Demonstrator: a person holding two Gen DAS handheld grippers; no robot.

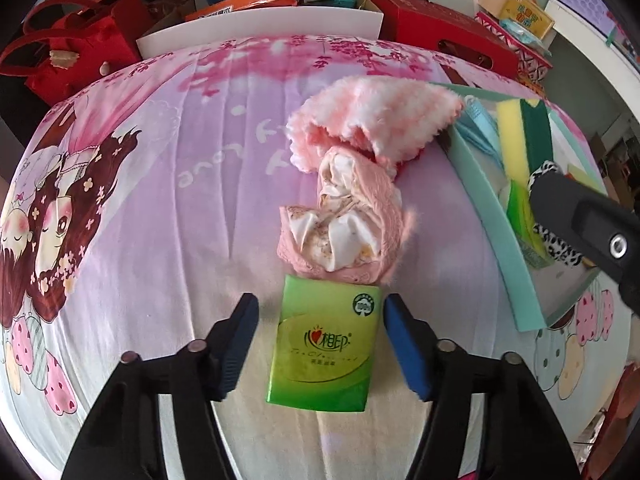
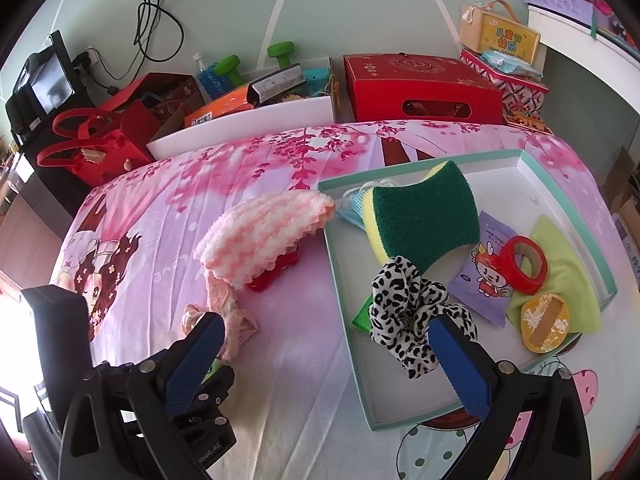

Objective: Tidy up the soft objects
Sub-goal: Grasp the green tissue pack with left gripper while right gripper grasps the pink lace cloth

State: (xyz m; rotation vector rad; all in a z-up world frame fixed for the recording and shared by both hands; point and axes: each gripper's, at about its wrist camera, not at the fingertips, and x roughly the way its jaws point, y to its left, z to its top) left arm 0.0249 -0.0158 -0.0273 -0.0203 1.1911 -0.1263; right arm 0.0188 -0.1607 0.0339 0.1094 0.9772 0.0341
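So the left gripper (image 1: 322, 344) is pointing down at a green tissue pack (image 1: 326, 344) lying flat on the bed sheet (image 1: 160, 200). The pack sits right between the two blue fingers (image 1: 404, 348), but there's a visible gap on both sides, so nothing is pinched, fingers are released around it. Just past the far end of the pack there's a crumpled pink cloth (image 1: 344, 220), touching or nearly touching it, and beyond that a fluffy pink-and-white cloth (image 1: 376, 116).

Right gripper (image 2: 328, 360) hangs over the near edge of the shallow teal tray (image 2: 340, 280) with its fingers spread wide, gripping nothing. A leopard-print scrunchie (image 2: 408, 316) lies in the tray, its right end just beside the right-hand finger (image 2: 460, 364); hard to say from this angle if they touch. Also in the tray: a green-and-yellow sponge (image 2: 424, 216), a purple snack packet (image 2: 484, 268), a red tape roll (image 2: 526, 264) on a lime cloth (image 2: 568, 280), and a round orange thing (image 2: 546, 322).
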